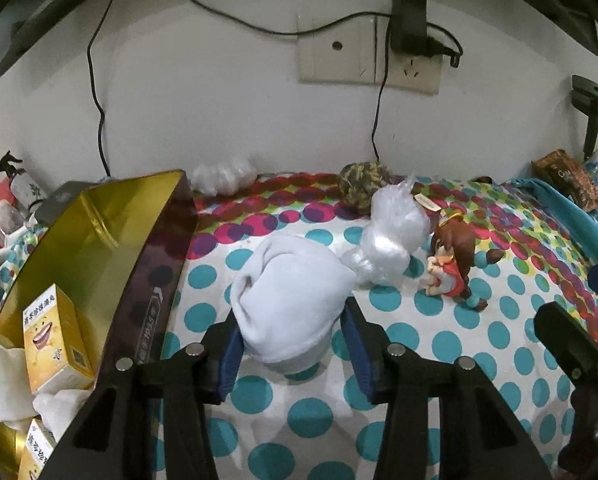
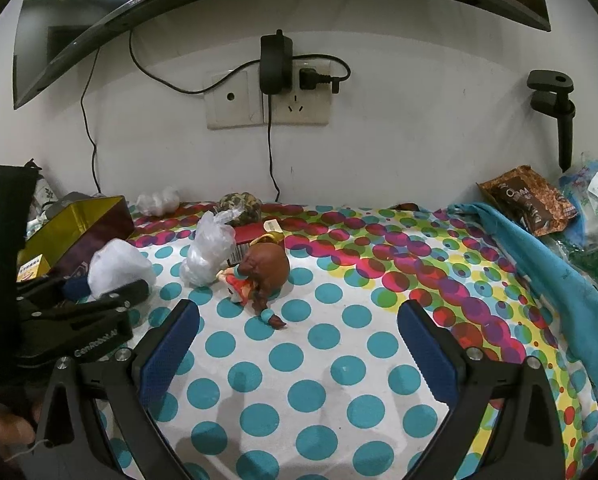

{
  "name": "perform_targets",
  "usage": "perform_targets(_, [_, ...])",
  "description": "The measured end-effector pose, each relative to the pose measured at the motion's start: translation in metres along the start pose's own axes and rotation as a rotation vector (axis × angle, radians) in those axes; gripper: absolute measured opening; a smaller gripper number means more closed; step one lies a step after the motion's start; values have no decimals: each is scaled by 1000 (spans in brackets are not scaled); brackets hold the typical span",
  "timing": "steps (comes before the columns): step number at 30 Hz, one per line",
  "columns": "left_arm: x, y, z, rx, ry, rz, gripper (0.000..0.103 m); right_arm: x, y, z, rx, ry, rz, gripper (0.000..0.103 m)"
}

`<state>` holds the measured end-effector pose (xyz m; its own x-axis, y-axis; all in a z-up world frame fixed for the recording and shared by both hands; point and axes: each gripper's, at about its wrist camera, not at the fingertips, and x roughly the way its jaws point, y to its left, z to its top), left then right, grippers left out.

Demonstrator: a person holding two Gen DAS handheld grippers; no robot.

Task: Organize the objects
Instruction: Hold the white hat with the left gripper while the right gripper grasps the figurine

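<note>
dotted bedsheet, left jaws clamping white sock, right jaws wide, empty

A: Dim room, light from overhead. Ceiling spots glare as white dots in the dark monitor screen.

B: Below the monitor, soft shadows lie on the dotted cloth. Focus?

A: Fairly sharp centrally, slightly grainy. Fisheye bends the monitor's edge into an arc, and both views' corners go black.
</note>
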<state>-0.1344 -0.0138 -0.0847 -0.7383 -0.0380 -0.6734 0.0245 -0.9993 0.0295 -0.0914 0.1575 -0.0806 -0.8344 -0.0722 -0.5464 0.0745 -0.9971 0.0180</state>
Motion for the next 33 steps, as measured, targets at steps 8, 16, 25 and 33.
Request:
perform_targets(8, [-5, 5, -1, -26, -26, 27, 47, 6, 0, 1, 0, 29, -3, 99])
perform_targets(16, [-5, 9, -1, -50, -20, 25, 47, 18, 1, 0, 4, 90, 49, 82])
perform_targets(25, [-4, 13, -1, -65, -17, 18, 47, 61, 15, 9, -29, 202, 64, 75])
perform_targets(33, [-3, 15, -1, -75, -12, 26, 47, 88, 33, 16, -94, 256, 28, 73])
